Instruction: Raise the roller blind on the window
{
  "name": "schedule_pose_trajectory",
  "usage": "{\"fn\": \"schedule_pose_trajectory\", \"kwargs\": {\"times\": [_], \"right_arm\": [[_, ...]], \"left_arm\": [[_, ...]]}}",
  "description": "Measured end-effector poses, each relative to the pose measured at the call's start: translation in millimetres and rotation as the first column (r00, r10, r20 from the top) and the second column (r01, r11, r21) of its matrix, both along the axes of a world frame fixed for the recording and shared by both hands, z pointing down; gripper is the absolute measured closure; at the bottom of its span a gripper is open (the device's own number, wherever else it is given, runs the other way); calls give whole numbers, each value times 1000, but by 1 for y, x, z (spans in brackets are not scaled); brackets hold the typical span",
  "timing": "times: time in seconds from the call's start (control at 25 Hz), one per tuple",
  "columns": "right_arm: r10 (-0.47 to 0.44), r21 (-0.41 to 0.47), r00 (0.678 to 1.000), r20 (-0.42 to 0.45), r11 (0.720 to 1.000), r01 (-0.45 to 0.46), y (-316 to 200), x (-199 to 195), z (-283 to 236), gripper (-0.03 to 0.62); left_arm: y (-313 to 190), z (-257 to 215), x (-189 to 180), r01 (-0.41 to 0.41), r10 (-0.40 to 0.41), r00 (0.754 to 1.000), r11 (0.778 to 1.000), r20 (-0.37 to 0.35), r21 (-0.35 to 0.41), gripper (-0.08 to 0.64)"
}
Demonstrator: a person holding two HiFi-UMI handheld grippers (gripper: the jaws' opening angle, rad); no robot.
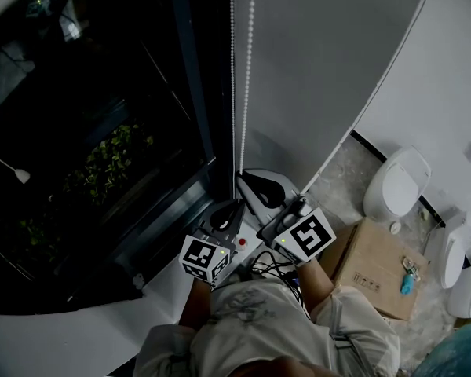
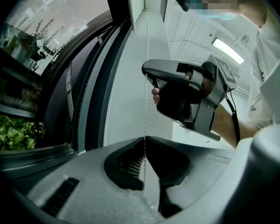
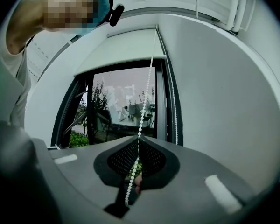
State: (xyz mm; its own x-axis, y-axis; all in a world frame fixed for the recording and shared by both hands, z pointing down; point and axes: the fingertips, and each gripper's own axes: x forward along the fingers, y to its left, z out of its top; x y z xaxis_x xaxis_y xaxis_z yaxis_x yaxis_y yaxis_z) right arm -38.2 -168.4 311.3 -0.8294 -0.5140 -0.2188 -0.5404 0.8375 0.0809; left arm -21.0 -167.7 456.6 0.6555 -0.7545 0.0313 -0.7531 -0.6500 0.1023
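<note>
— What's around the window [image 1: 102, 132]?
— A pale wall [image 1: 330, 53] to its right and a speckled floor [image 1: 337, 179] with a cardboard box [image 1: 377, 269] on it. The roller blind [image 3: 126, 48] covers only the top of the glass.
— And the bead chain [image 1: 244, 69]?
— It hangs beside the frame. The left gripper [image 2: 144, 138] and the right gripper [image 3: 138, 138] both have their fingers clenched on it.

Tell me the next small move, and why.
Probably open the left gripper. Both it and the right gripper are shut on the bead chain, the right one higher, and the blind covers part of the window, so the right can pull next.
</note>
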Motion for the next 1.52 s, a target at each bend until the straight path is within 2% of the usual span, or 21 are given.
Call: {"fn": "schedule_pose_trajectory", "kwargs": {"times": [0.24, 0.4, 0.56, 0.88, 1.04, 1.2, 1.32, 1.52], "right_arm": [[19, -26, 998, -57, 999, -20, 2, 3, 26, 580], [18, -17, 999, -34, 1000, -19, 4, 2, 28, 580], [23, -28, 997, -70, 999, -25, 5, 2, 43, 580], [47, -24, 996, -79, 999, -49, 7, 2, 61, 580], [70, -79, 988, -140, 994, -81, 4, 4, 80, 580], [67, -69, 988, -139, 995, -77, 6, 5, 91, 580], [70, -107, 987, -144, 991, -86, 9, 6, 100, 580], [70, -115, 986, -151, 989, -88, 9, 7, 108, 580]], "left_arm": [[1, 18, -1, 7, -7, 1000, 1000, 9, -26, 540], [3, 30, 0, 3, -3, 1000, 999, 14, -45, 540], [3, 43, 2, -1, 2, 1000, 998, 18, -61, 540], [5, 64, 2, -14, 16, 1000, 996, 18, -88, 540], [6, 79, 3, -18, 21, 999, 993, 25, -116, 540], [9, 93, 7, -31, 35, 999, 989, 32, -141, 540], [11, 100, 9, -37, 42, 999, 988, 32, -152, 540], [12, 108, 11, -45, 51, 998, 984, 33, -173, 540]]}}
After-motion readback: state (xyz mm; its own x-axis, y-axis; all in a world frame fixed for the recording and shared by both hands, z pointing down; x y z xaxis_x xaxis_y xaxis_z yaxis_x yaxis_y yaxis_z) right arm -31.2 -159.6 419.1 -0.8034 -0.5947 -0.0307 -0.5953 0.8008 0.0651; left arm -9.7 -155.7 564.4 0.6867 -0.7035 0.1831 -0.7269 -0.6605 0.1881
